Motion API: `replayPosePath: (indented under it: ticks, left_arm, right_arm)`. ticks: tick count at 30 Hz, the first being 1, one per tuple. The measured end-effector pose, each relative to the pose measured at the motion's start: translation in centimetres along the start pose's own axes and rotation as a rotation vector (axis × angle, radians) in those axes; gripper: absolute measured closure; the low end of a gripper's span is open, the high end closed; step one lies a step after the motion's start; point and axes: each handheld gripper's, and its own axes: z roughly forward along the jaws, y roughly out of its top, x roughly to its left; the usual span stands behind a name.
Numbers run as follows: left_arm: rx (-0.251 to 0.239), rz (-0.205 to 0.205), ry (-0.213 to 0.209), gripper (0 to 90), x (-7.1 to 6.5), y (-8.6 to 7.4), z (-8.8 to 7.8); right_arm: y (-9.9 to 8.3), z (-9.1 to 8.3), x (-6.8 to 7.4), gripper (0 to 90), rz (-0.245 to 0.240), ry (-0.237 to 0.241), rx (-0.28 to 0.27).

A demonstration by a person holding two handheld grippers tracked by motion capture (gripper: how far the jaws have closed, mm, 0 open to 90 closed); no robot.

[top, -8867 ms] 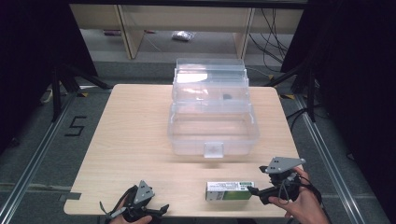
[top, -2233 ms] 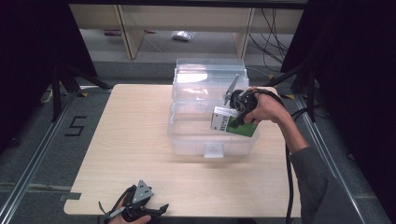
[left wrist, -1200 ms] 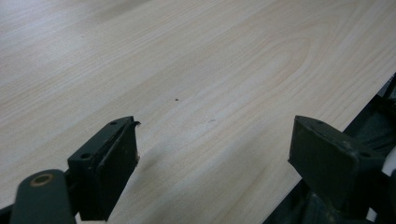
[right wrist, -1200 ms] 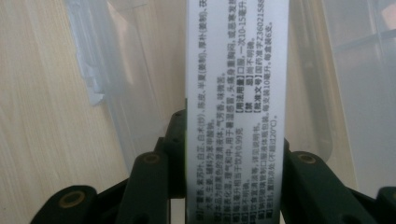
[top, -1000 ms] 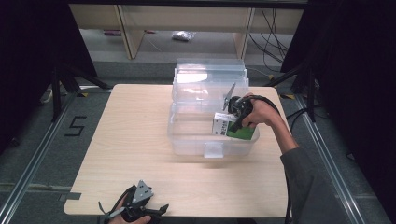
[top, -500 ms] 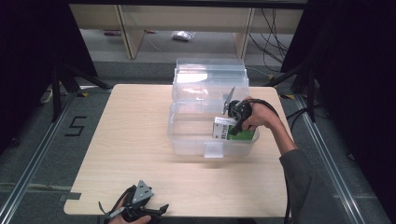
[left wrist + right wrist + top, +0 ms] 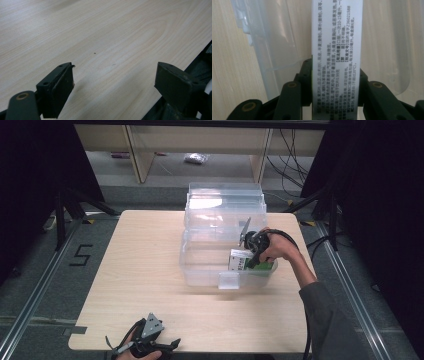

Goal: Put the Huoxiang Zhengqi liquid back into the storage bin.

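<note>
A clear plastic storage bin point(image 7: 200, 265) sat at the centre rear of the light wooden table point(image 7: 135, 270), its open lid point(image 7: 225, 202) behind it. The white-and-green carton point(image 7: 239, 260) was inside the bin's right half, between the right gripper's point(image 7: 248, 262) jaws; the left gripper point(image 7: 150, 340) lay at the near left edge.

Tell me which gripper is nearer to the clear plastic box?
Right. The right gripper is inside the clear plastic box, holding a green-and-white carton. The left gripper rests at the table's near edge, jaws open.
</note>
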Motion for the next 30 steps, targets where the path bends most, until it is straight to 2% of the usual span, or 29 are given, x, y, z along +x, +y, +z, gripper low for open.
replayPosePath:
  ticks: [5,6,8,10,13,14,15,16,18,19,20,21,25,26,30]
  left_arm:
    - [-0.005,-0.003,0.001,14.9,0.0,0.0,0.0]
    - [-0.001,0.002,0.002,14.9,0.0,0.0,0.0]
    - [0.002,0.005,0.001,14.9,0.0,0.0,0.0]
    - [-0.039,-0.044,0.002,14.9,-0.3,0.0,0.3]
    - [-0.024,-0.022,0.000,14.9,-0.2,0.0,0.1]
    - [-0.043,-0.045,0.004,14.9,-0.3,0.0,0.3]
    - [-0.043,-0.045,0.004,14.9,-0.3,0.0,0.3]
    - [-0.025,-0.031,-0.001,14.9,-0.2,0.0,0.2]
    - [-0.041,-0.048,0.006,14.9,-0.3,0.0,0.3]
    - [-0.041,-0.048,0.006,14.9,-0.3,0.0,0.3]
    - [-0.034,-0.040,0.008,14.9,-0.3,0.0,0.3]
    - [-0.030,-0.036,0.007,14.9,-0.2,0.0,0.3]
    - [-0.037,-0.043,0.001,14.9,-0.3,0.0,0.3]
    - [-0.040,-0.049,0.002,14.9,-0.4,0.0,0.3]
    - [-0.041,-0.050,0.003,14.9,-0.4,0.0,0.3]
  right_arm:
    - [0.2,0.1,0.1,62.7,0.013,-0.007,0.021]
    - [0.1,-0.1,0.1,61.8,0.014,-0.004,-0.001]
    - [0.2,-0.4,0.3,61.7,0.028,0.003,-0.011]
    - [0.2,-1.1,0.2,59.2,-0.017,0.002,-0.057]
    - [0.0,-1.6,0.1,57.7,-0.013,0.003,-0.079]
    - [-0.3,-2.0,0.3,56.2,0.007,-0.005,-0.086]
    - [-0.3,-2.0,0.3,56.2,0.007,-0.005,-0.086]
    - [-0.7,-2.4,0.4,55.3,0.041,-0.015,-0.090]
    - [-0.9,-2.8,0.6,53.4,0.062,-0.021,-0.091]
    - [-0.9,-2.8,0.6,53.4,0.062,-0.021,-0.091]
    - [-1.1,-3.1,0.5,52.7,0.030,-0.021,-0.131]
    - [-1.2,-3.3,0.6,52.5,0.032,-0.021,-0.143]
    - [-1.5,-3.8,1.0,51.2,0.069,-0.022,-0.163]
    - [-1.5,-3.9,0.9,50.9,0.058,-0.021,-0.171]
    - [-1.7,-4.4,1.2,47.1,0.105,-0.036,-0.189]
